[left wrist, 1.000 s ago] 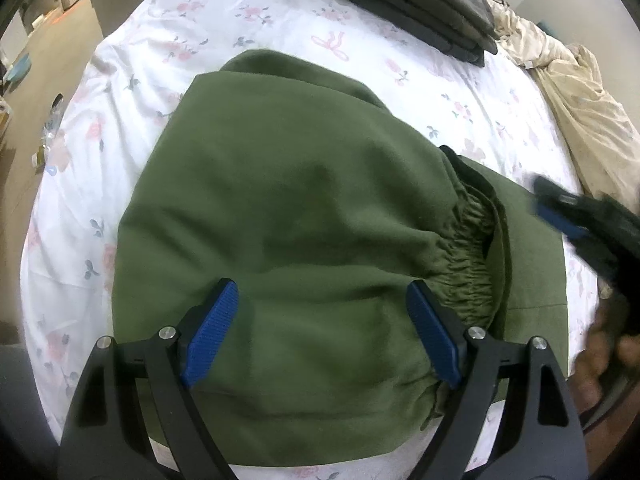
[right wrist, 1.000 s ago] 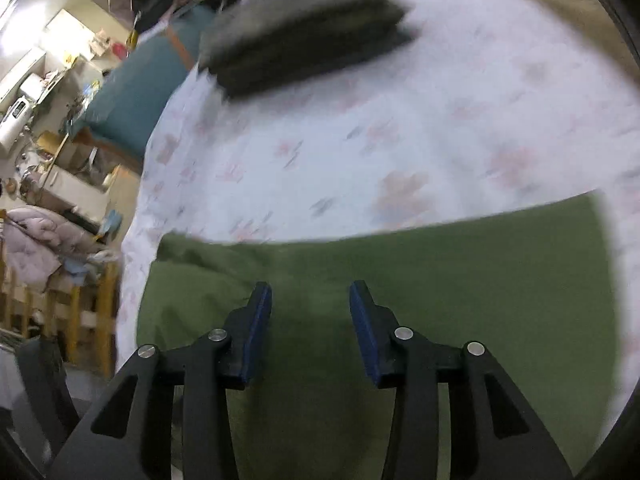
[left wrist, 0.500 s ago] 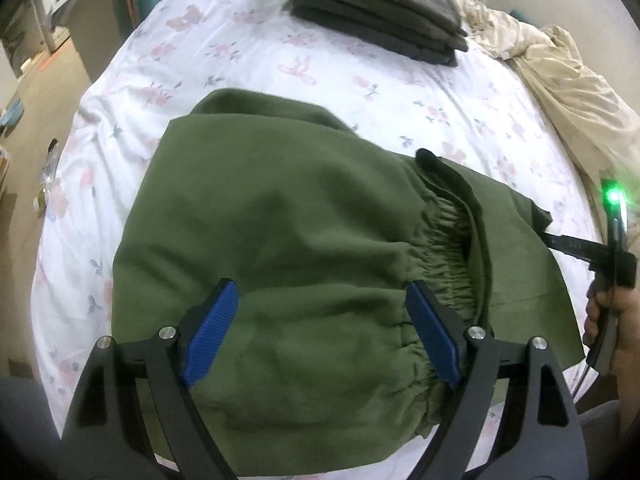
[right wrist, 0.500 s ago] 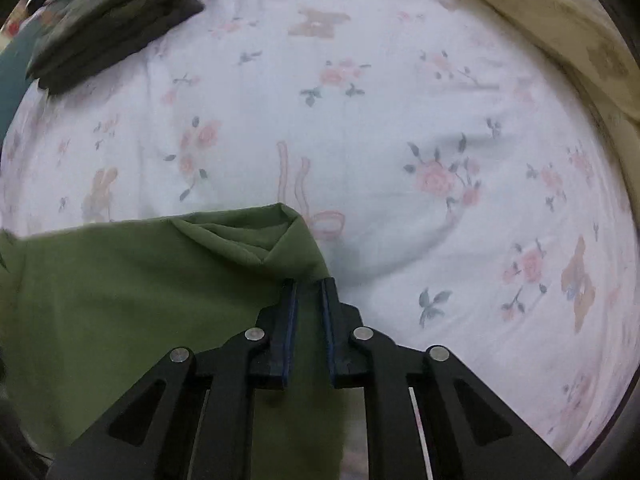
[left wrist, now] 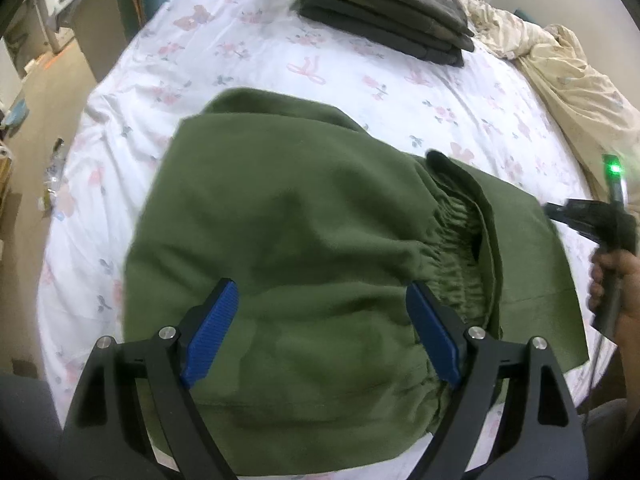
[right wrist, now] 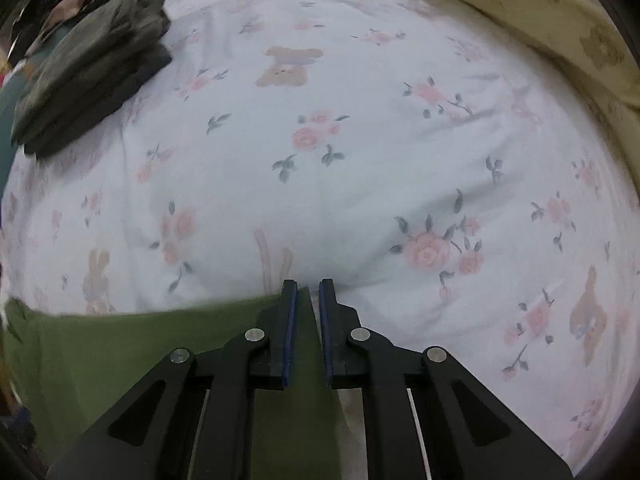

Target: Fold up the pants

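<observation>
**Green pants half-folded on the bed, corner pinched on the right**

The olive-green pants (left wrist: 304,240) lie partly folded on the flowered bed sheet (left wrist: 248,64), the gathered elastic waistband (left wrist: 456,248) showing where the upper layer ends over a flatter layer beneath. The left gripper (left wrist: 320,328) hangs over the near part of the cloth with its blue pads (left wrist: 210,332) spread wide; whether they touch the fabric cannot be told.

The right gripper (right wrist: 307,320) has its jaws drawn nearly together, having just been closing, and a corner of the green cloth sits pinched between the pads at the right edge of the garment. In the left wrist view a hand (left wrist: 616,280) holds that gripper's handle at the far right, where a green light (left wrist: 614,168) glows.

A stack of dark folded clothes (left wrist: 384,8) rests farther up the bed, well apart from the pants, and a cream blanket (left wrist: 576,80) lies bunched along the right side.
</observation>
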A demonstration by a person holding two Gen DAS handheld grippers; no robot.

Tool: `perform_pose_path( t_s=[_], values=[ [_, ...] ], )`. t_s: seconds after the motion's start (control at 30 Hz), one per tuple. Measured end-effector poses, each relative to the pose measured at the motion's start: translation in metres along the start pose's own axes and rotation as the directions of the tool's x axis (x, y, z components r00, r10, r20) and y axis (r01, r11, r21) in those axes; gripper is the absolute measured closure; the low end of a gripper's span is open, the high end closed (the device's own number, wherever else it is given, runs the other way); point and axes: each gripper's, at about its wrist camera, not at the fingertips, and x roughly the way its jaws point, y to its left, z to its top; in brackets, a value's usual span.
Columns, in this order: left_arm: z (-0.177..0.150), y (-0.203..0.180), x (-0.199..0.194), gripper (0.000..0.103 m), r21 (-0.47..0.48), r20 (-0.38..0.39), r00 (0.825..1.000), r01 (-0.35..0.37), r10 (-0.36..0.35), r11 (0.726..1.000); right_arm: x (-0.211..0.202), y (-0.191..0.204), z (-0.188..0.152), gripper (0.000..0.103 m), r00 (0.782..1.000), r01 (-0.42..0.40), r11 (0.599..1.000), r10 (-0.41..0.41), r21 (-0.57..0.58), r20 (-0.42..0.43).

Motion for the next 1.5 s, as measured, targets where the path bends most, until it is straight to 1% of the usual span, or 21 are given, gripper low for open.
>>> perform_pose_path(
  t_s=[0.03, 0.1, 0.17, 0.27, 0.4, 0.5, 0.57, 0.6, 0.67, 0.8, 0.87, 0.97, 1.03, 1.13, 1.17, 1.2, 1.23, 1.27, 1.3, 1.4, 1.5],
  values=[
    [0.002, 0.001, -0.001, 0.020, -0.011, 0.004, 1.000, -0.009, 0.009, 1.000, -0.011, 0.001, -0.001, 0.090, 1.000, 0.008, 1.000, -0.008, 0.000, 0.009],
    [0.006, 0.001, -0.003, 0.020, -0.040, -0.001, 1.000, 0.017, -0.017, 0.999, -0.032, 0.003, -0.010, 0.091, 1.000, 0.005, 1.000, -0.004, -0.022, 0.021],
    [0.009, 0.000, -0.005, 0.020, -0.041, 0.004, 1.000, 0.029, -0.028, 0.999, -0.064, 0.004, -0.029, 0.091, 1.000, -0.008, 1.000, 0.008, -0.021, 0.028],
    [0.012, -0.003, -0.011, 0.020, -0.030, 0.023, 0.999, 0.025, -0.024, 0.999, -0.089, 0.009, -0.068, 0.091, 0.999, -0.003, 0.998, 0.000, -0.065, -0.047],
    [0.011, 0.000, -0.012, 0.020, -0.058, 0.003, 0.998, 0.057, -0.057, 0.997, -0.099, -0.001, -0.122, 0.090, 0.987, -0.013, 0.999, 0.007, -0.032, -0.161],
    [0.007, 0.001, -0.012, 0.020, -0.069, -0.016, 0.997, 0.070, -0.072, 0.995, -0.085, -0.006, -0.161, 0.091, 0.967, 0.068, 0.994, -0.086, -0.083, -0.239],
    [0.006, -0.001, -0.014, 0.020, -0.067, -0.014, 0.997, 0.078, -0.079, 0.995, -0.058, -0.005, -0.179, 0.094, 0.932, 0.134, 0.978, -0.179, -0.159, -0.316],
    [0.006, -0.002, -0.016, 0.020, -0.056, -0.008, 0.997, 0.076, -0.076, 0.996, -0.052, -0.005, -0.182, 0.094, 0.924, 0.145, 0.974, -0.196, -0.174, -0.327],
    [0.004, -0.003, -0.020, 0.020, -0.046, 0.006, 0.998, 0.067, -0.067, 0.997, -0.058, -0.004, -0.177, 0.093, 0.929, 0.148, 0.975, -0.196, -0.168, -0.315],
    [0.001, 0.001, -0.025, 0.020, -0.043, 0.022, 0.998, 0.067, -0.067, 0.997, -0.099, -0.011, -0.171, 0.093, 0.965, 0.107, 0.990, -0.126, -0.096, -0.229],
    [0.000, 0.001, -0.025, 0.020, -0.037, 0.023, 0.998, 0.060, -0.059, 0.998, -0.111, -0.020, -0.170, 0.092, 0.975, 0.101, 0.994, -0.107, -0.044, -0.195],
    [-0.002, 0.004, -0.024, 0.020, -0.036, 0.021, 0.999, 0.042, -0.041, 0.998, -0.097, -0.031, -0.175, 0.091, 0.969, 0.116, 0.993, -0.111, 0.012, -0.220],
    [-0.003, 0.006, -0.024, 0.020, -0.044, 0.018, 0.999, 0.045, -0.044, 0.998, -0.070, -0.032, -0.188, 0.091, 0.940, 0.154, 0.988, -0.148, -0.003, -0.308],
    [-0.003, 0.008, -0.027, 0.020, -0.051, 0.025, 0.999, 0.047, -0.046, 0.998, -0.076, -0.038, -0.188, 0.088, 0.948, 0.146, 0.988, -0.126, 0.050, -0.291],
    [-0.002, 0.008, -0.028, 0.020, -0.055, 0.028, 0.998, 0.052, -0.051, 0.997, -0.088, -0.044, -0.188, 0.088, 0.962, 0.122, 0.989, -0.097, 0.086, -0.255],
    [-0.002, 0.007, -0.028, 0.020, -0.056, 0.030, 0.998, 0.058, -0.056, 0.997, -0.097, -0.049, -0.188, 0.081, 0.971, 0.112, 0.986, -0.084, 0.119, -0.224],
    [-0.002, 0.006, -0.028, 0.020, -0.053, 0.031, 0.998, 0.060, -0.058, 0.997, -0.108, -0.058, -0.188, 0.060, 0.980, 0.097, 0.978, -0.061, 0.184, -0.188],
    [-0.001, 0.005, -0.028, 0.020, -0.047, 0.031, 0.998, 0.058, -0.056, 0.997, -0.115, -0.066, -0.190, 0.048, 0.987, 0.069, 0.967, -0.029, 0.247, -0.161],
    [-0.001, 0.003, -0.027, 0.020, -0.042, 0.032, 0.998, 0.054, -0.053, 0.998, -0.123, -0.077, -0.195, 0.039, 0.994, 0.011, 0.940, 0.026, 0.342, -0.103],
    [0.001, 0.000, -0.026, 0.020, -0.046, 0.032, 0.998, 0.057, -0.056, 0.997, -0.119, -0.091, -0.217, 0.039, 0.996, -0.004, 0.891, 0.044, 0.455, -0.079],
    [0.000, -0.005, -0.027, 0.020, -0.036, 0.036, 0.997, 0.065, -0.064, 0.997, -0.105, -0.096, -0.233, 0.040, 0.992, -0.042, 0.860, 0.097, 0.509, -0.083]
  ],
)
